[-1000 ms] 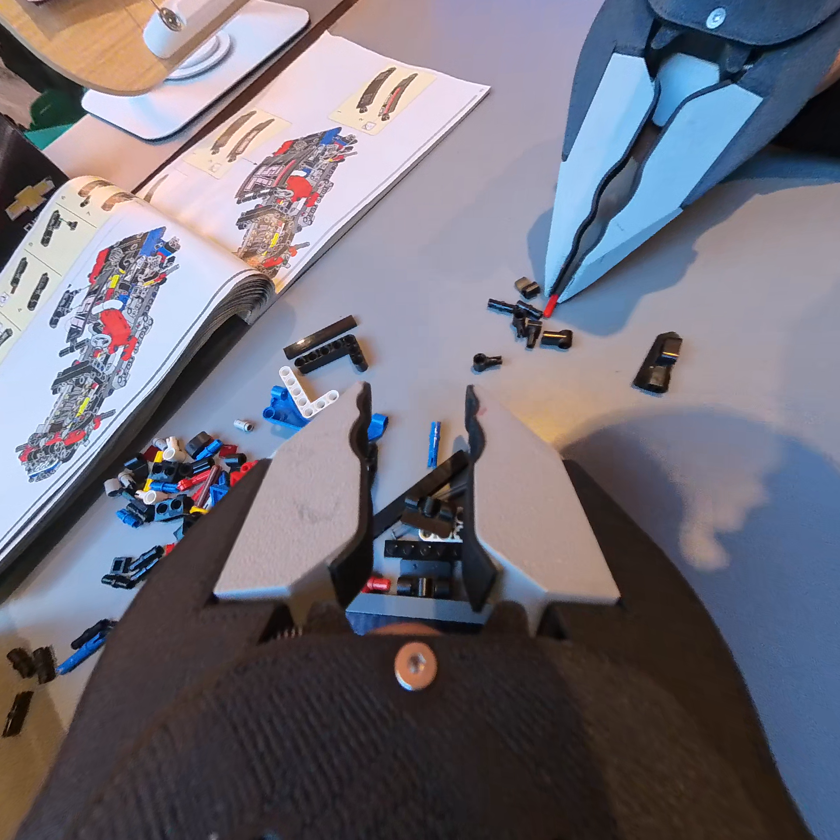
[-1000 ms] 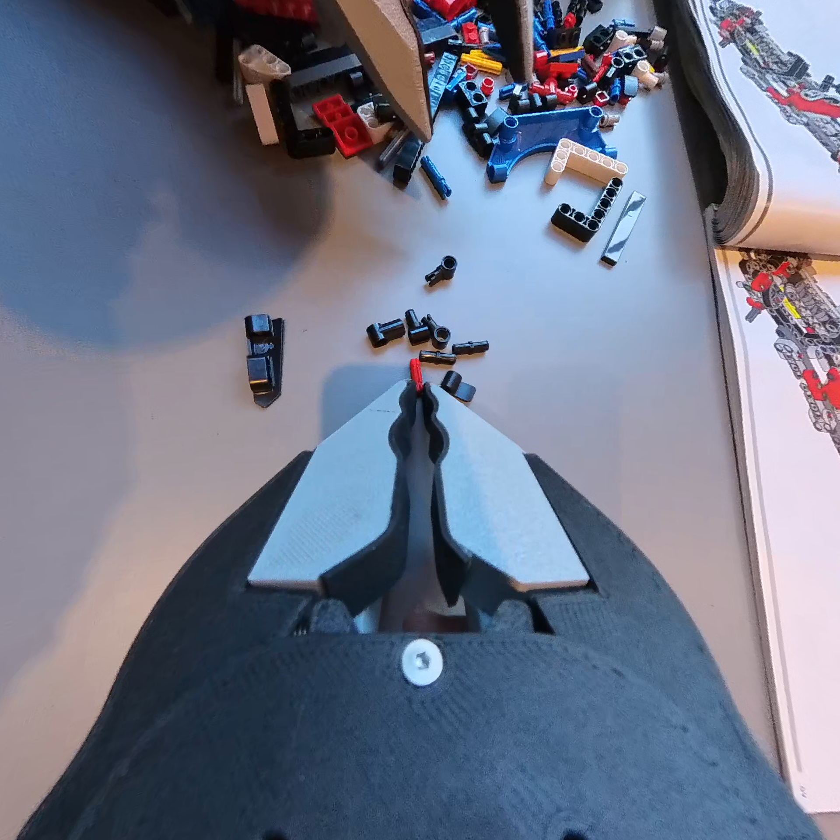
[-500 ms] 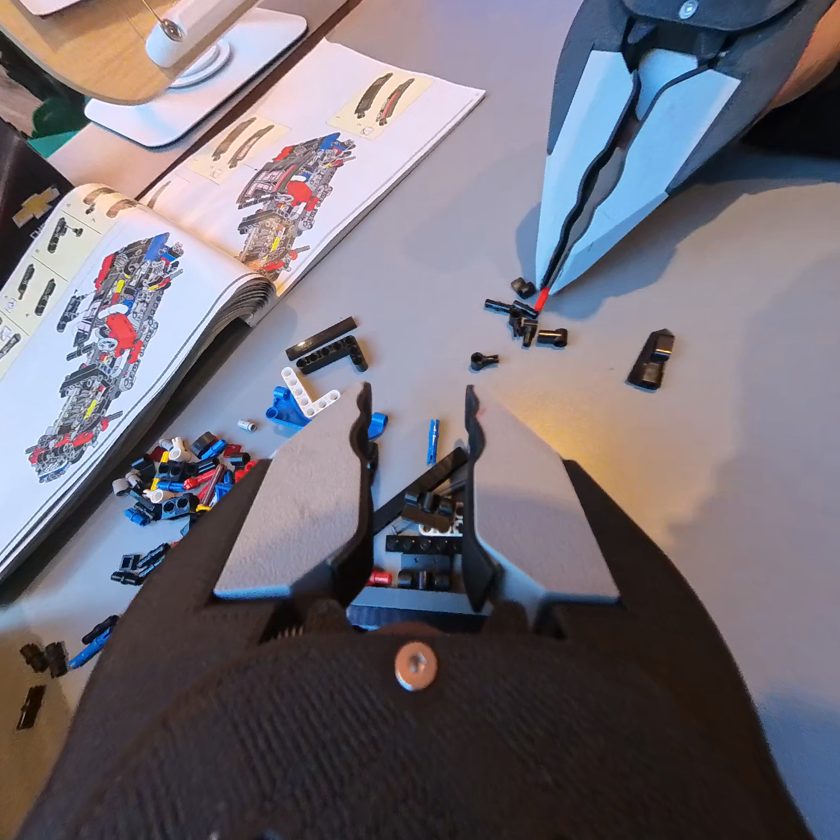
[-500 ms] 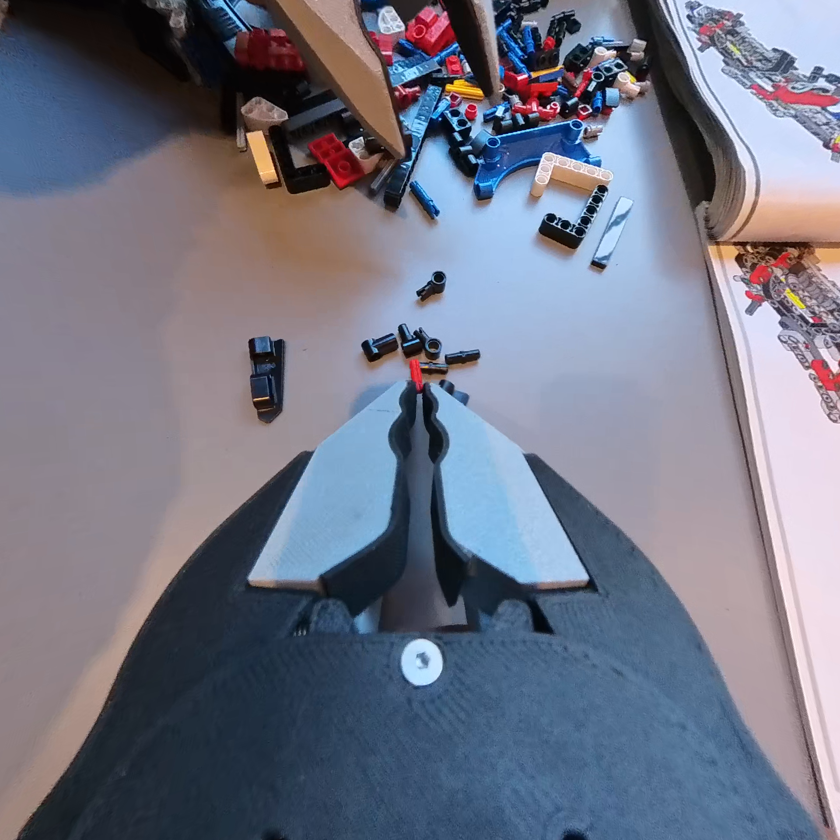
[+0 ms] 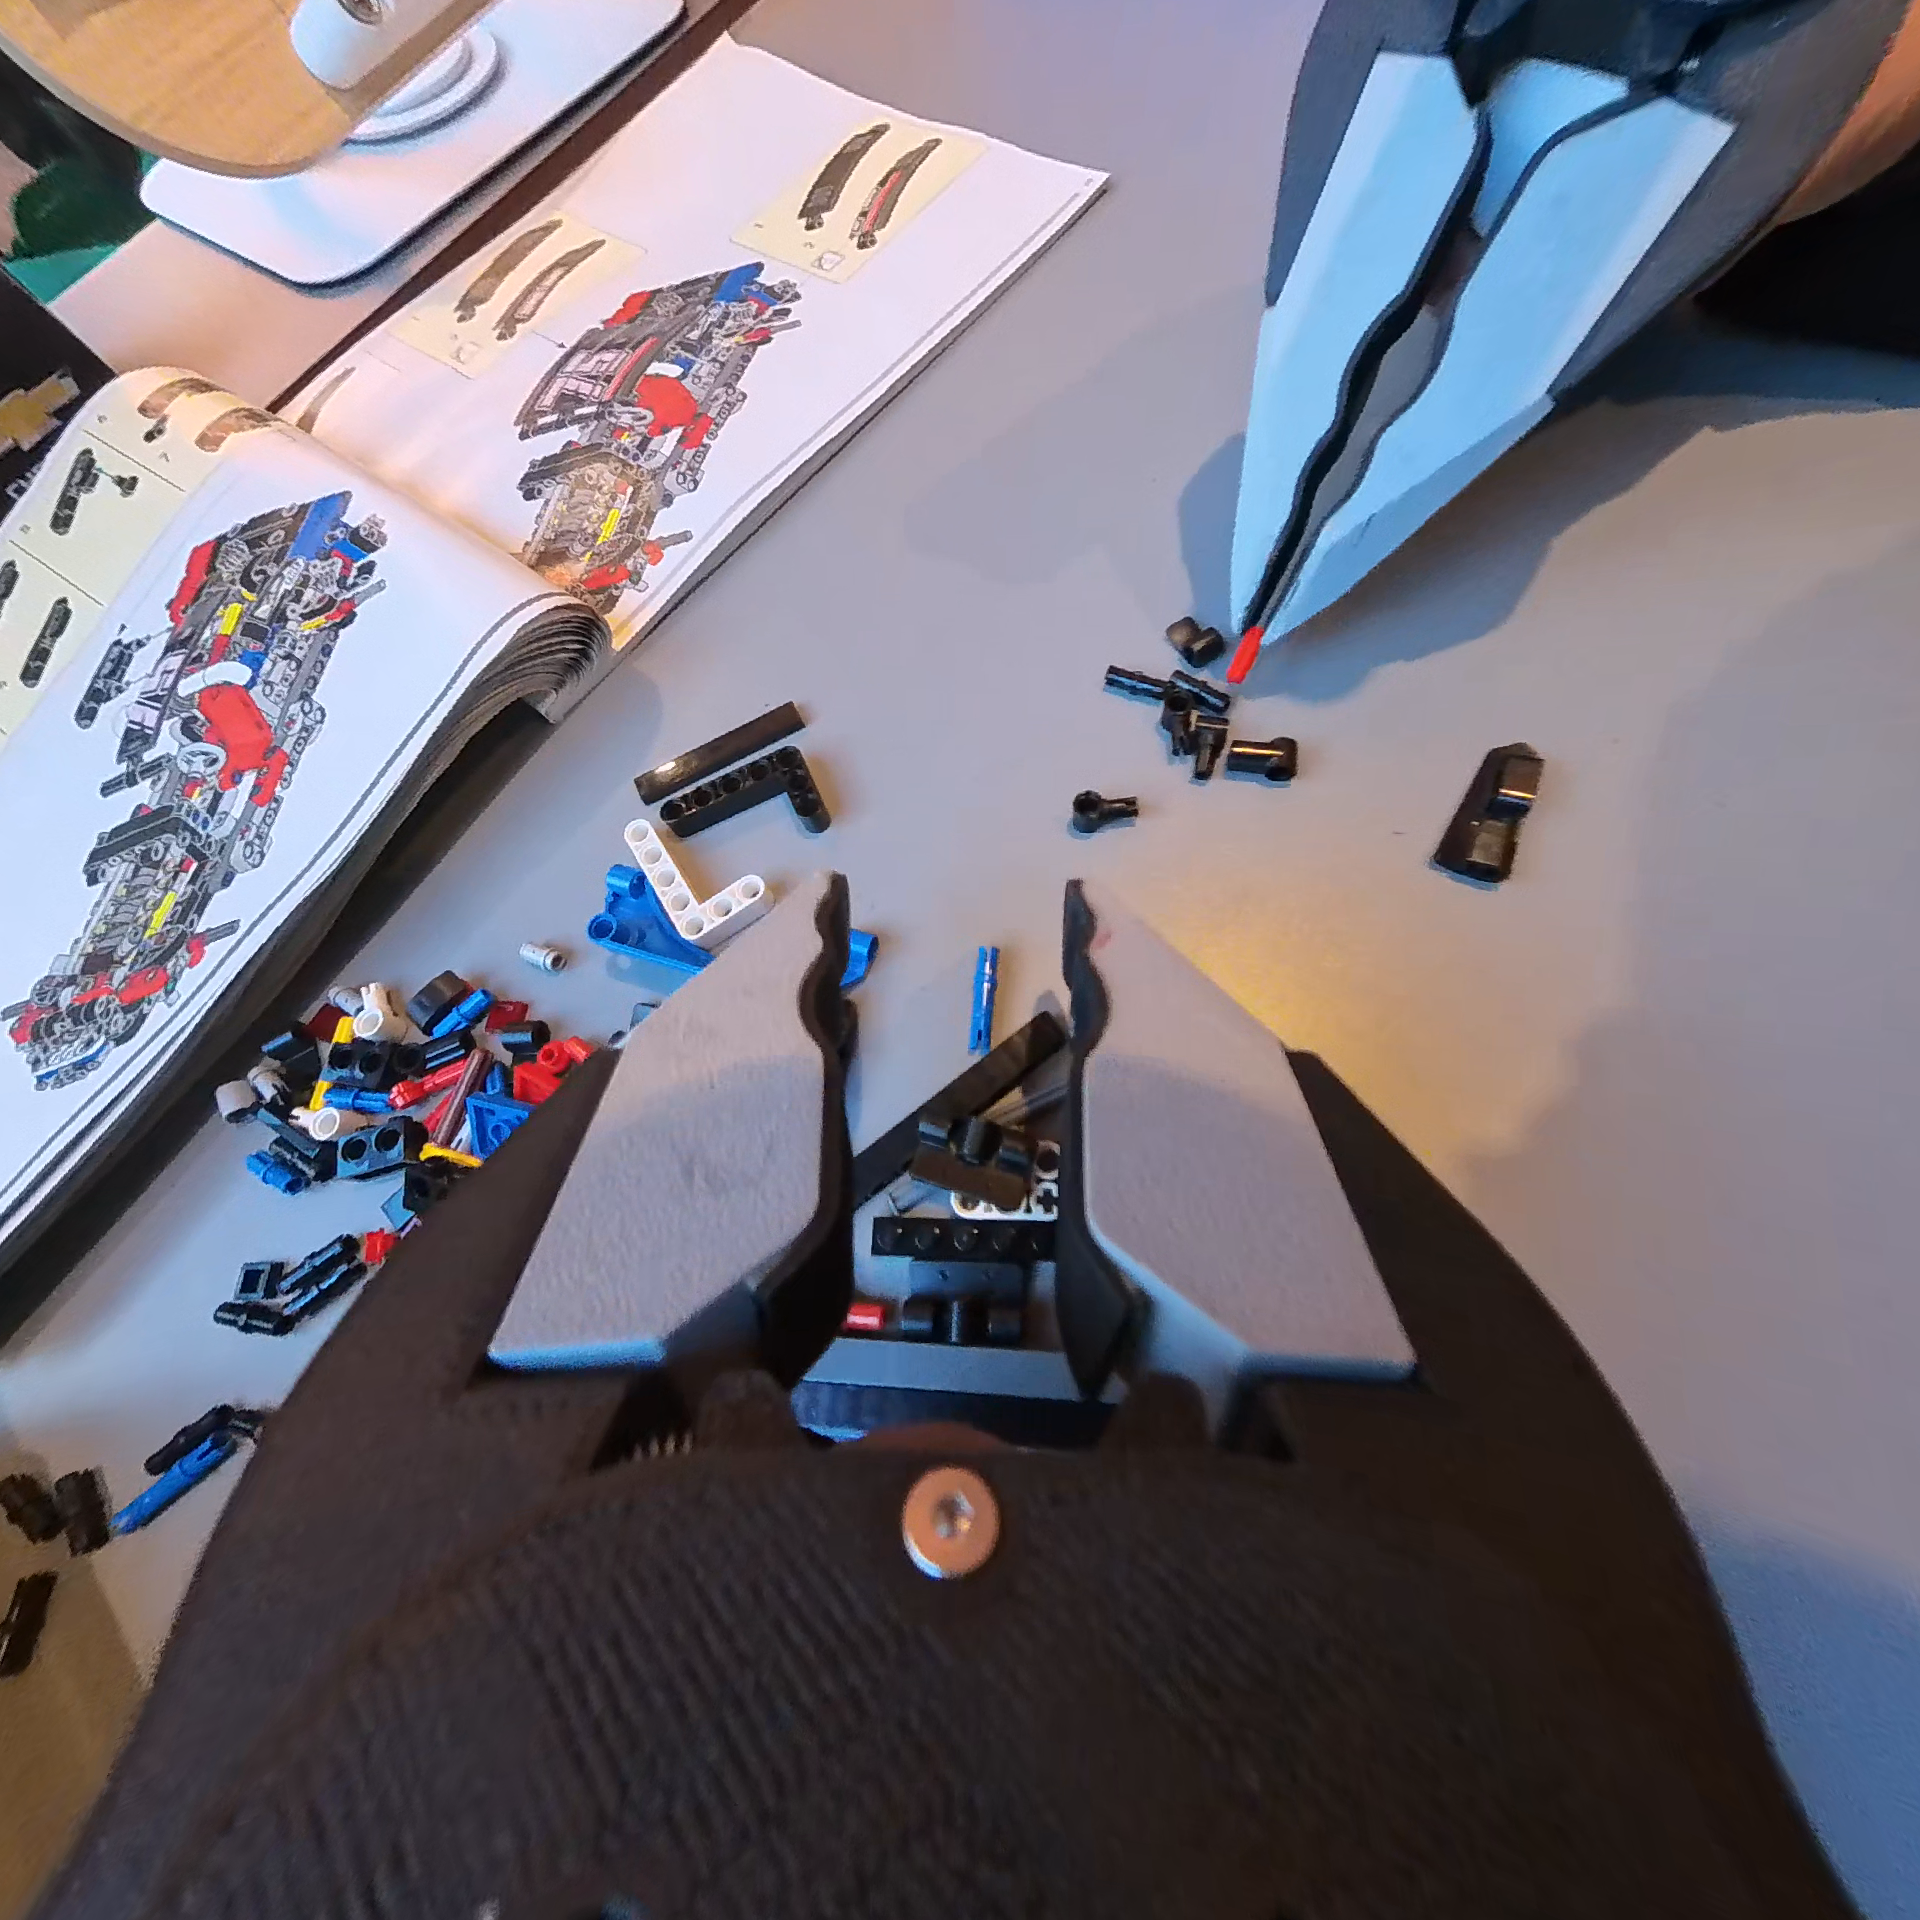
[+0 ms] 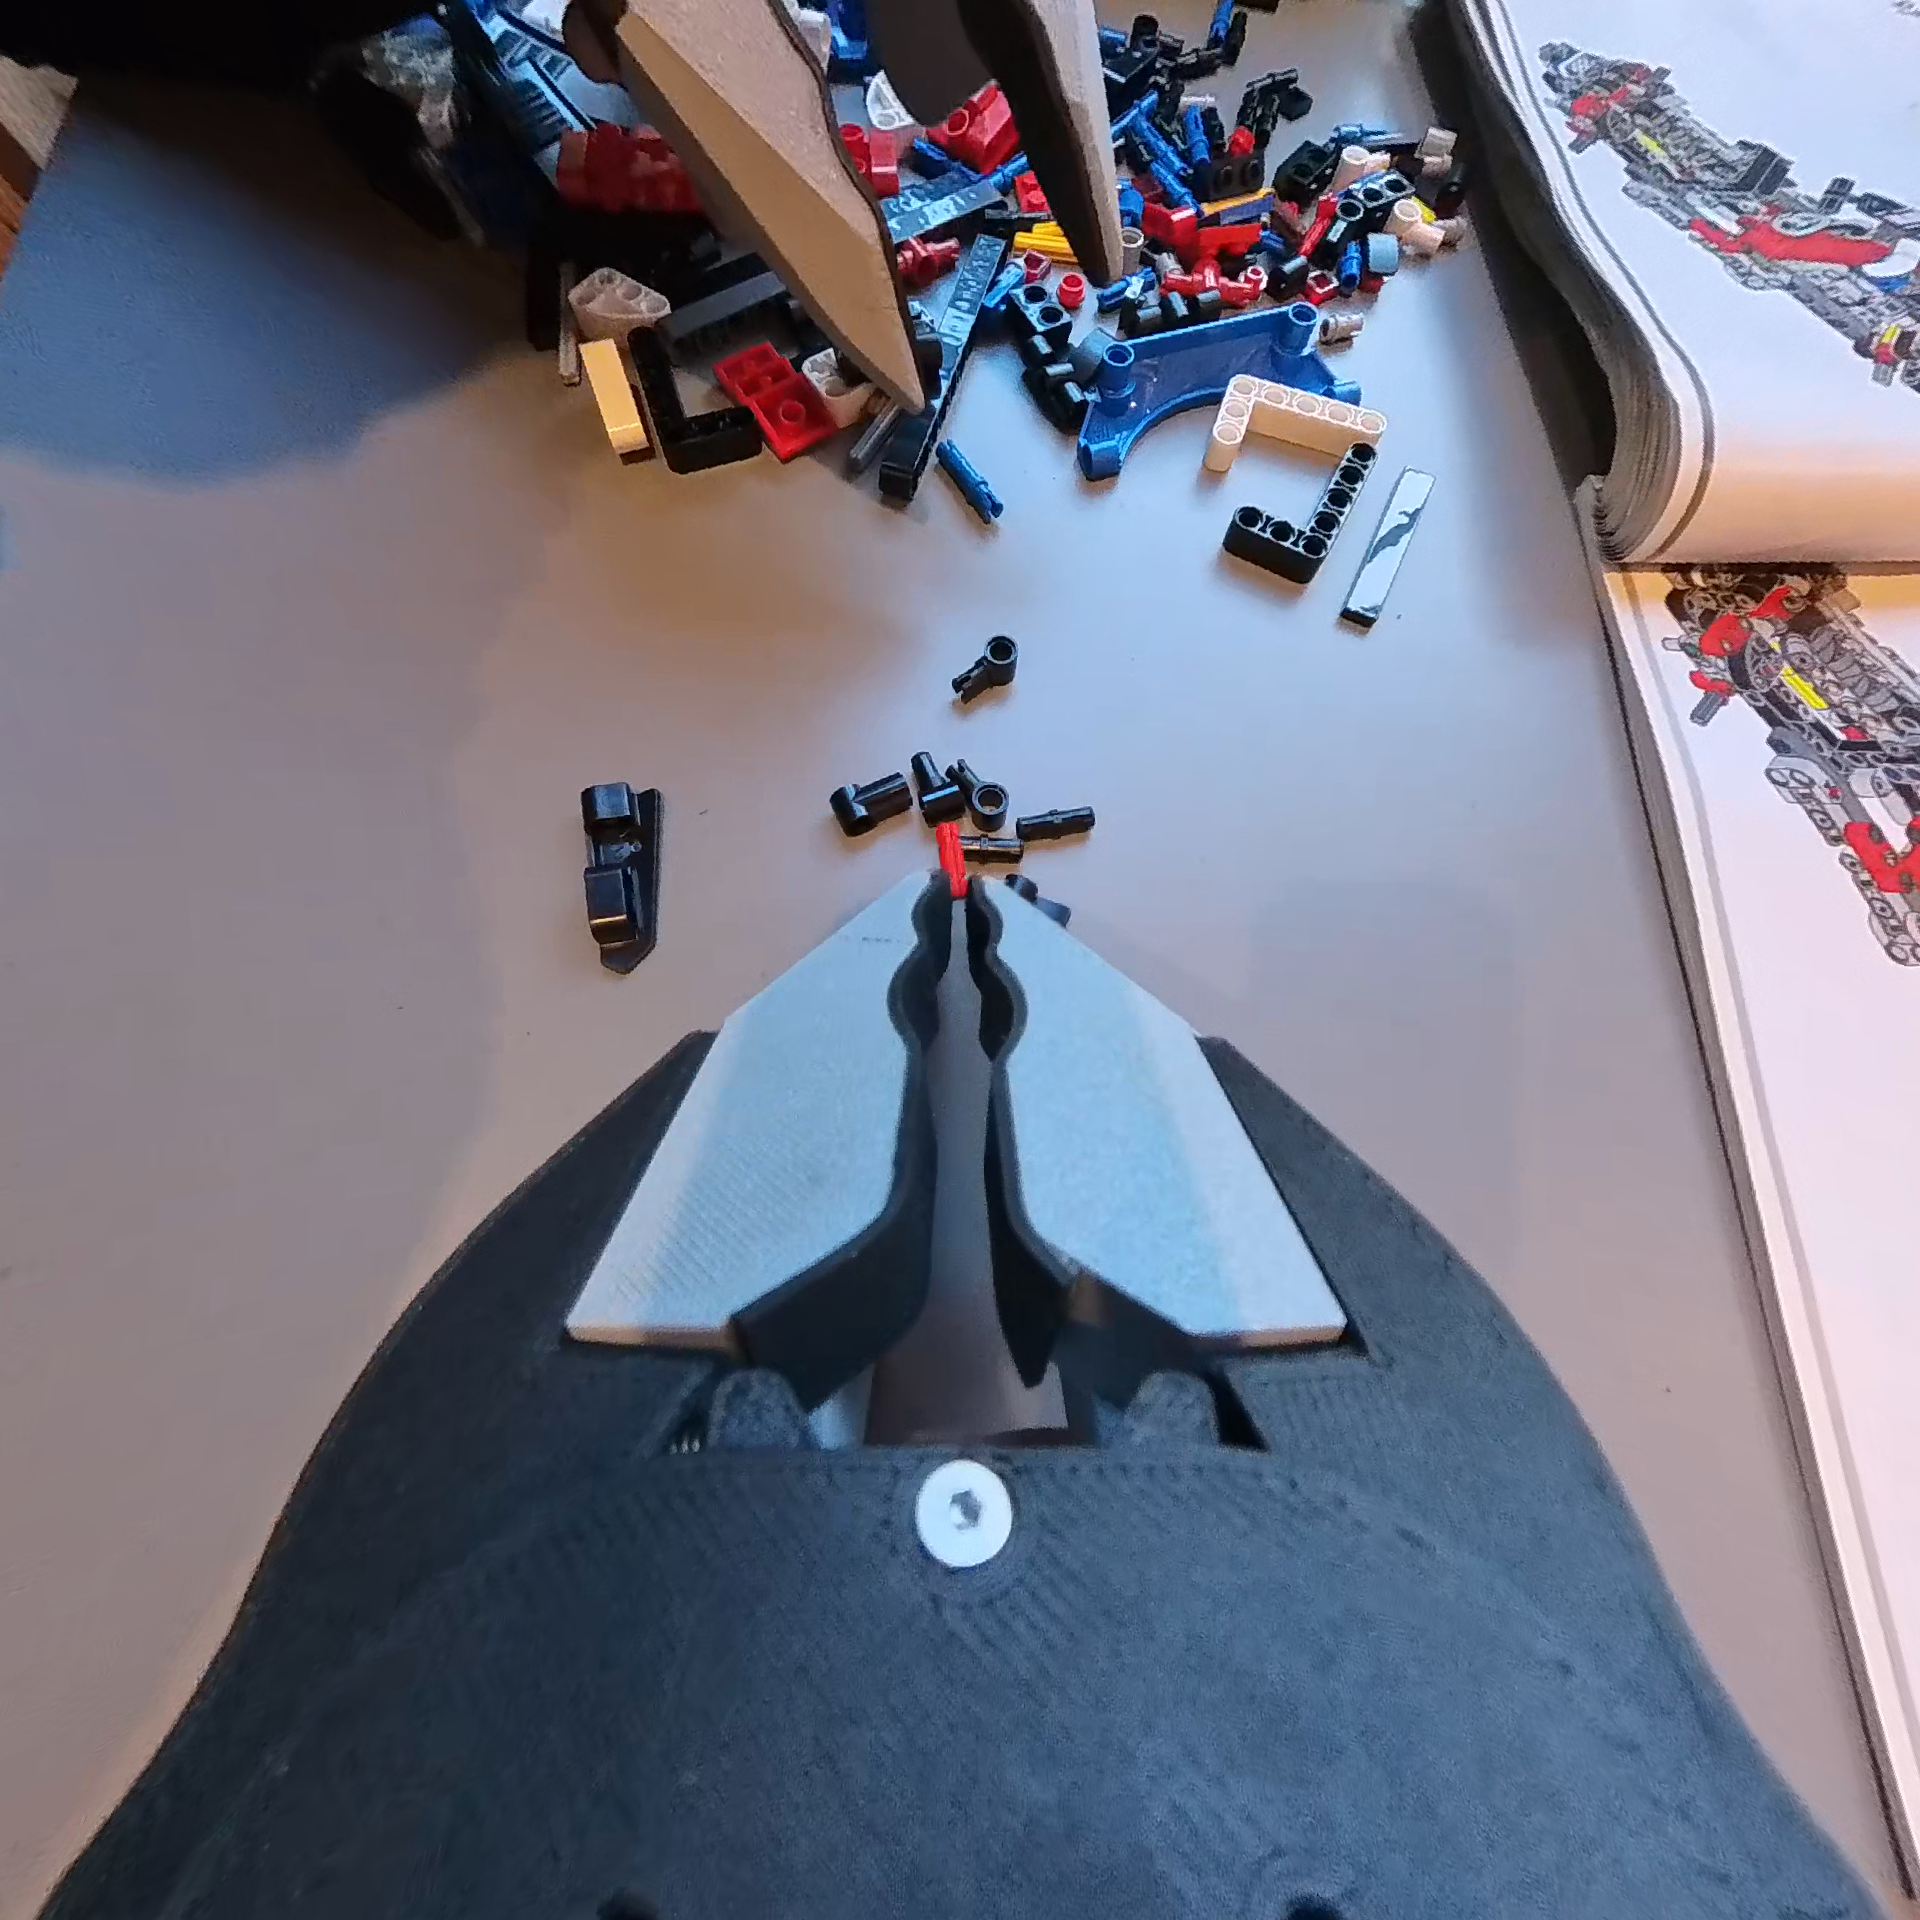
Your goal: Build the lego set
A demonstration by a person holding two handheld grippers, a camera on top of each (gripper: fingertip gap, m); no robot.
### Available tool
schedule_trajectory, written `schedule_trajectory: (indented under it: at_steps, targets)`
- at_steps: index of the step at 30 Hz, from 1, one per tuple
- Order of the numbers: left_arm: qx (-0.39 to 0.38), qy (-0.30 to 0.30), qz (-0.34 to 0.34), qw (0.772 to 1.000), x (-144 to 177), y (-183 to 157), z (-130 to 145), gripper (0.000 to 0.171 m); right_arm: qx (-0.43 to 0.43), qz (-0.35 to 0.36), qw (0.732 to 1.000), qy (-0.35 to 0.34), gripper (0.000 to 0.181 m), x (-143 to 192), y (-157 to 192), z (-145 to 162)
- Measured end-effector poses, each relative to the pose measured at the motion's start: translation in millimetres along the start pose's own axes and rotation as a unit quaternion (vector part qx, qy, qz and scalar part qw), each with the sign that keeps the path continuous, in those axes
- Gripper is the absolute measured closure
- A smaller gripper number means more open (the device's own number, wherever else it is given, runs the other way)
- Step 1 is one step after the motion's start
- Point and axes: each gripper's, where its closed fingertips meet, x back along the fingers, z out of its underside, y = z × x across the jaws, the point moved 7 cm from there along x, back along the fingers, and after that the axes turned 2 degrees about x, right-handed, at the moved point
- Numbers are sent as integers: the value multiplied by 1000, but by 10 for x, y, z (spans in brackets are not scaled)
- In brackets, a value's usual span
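Red pin pinched at the tips, left claw idle over the pile

Red axle pin [image 6: 948,858] sits clamped at the very tips of the right gripper [image 6: 954,902], most of its length sticking out forward. Probably gripped that far out so the free end can be pushed into a hole. It hangs just above a small cluster of black connectors [image 6: 940,802] on the grey table [image 6: 312,1039], close to touching one; these look sorted out apart from the main heap, likely for this step.

Left gripper [image 5: 951,899] has its fingers well apart, holding nothing, poised over the black beams at the edge of the loose parts pile [image 5: 374,1081]. Likely waiting to fetch or steady a mating piece.

Instruction booklet [image 5: 343,582] lies open beside the pile, within sight of both claws. A black panel piece [image 6: 621,875] lies alone, well apart from the cluster. No sizeable assembly is clearly in view, so how far the build has got I cannot judge.
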Motion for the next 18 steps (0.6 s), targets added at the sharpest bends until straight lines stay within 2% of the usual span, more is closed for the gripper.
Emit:
schedule_trajectory:
  at_steps: [18]
  targets:
    - [-3, -2, 8, 1000, 4, -39, -15, 134, -12, -2, 999, -38, 181, 80, -4, -80]
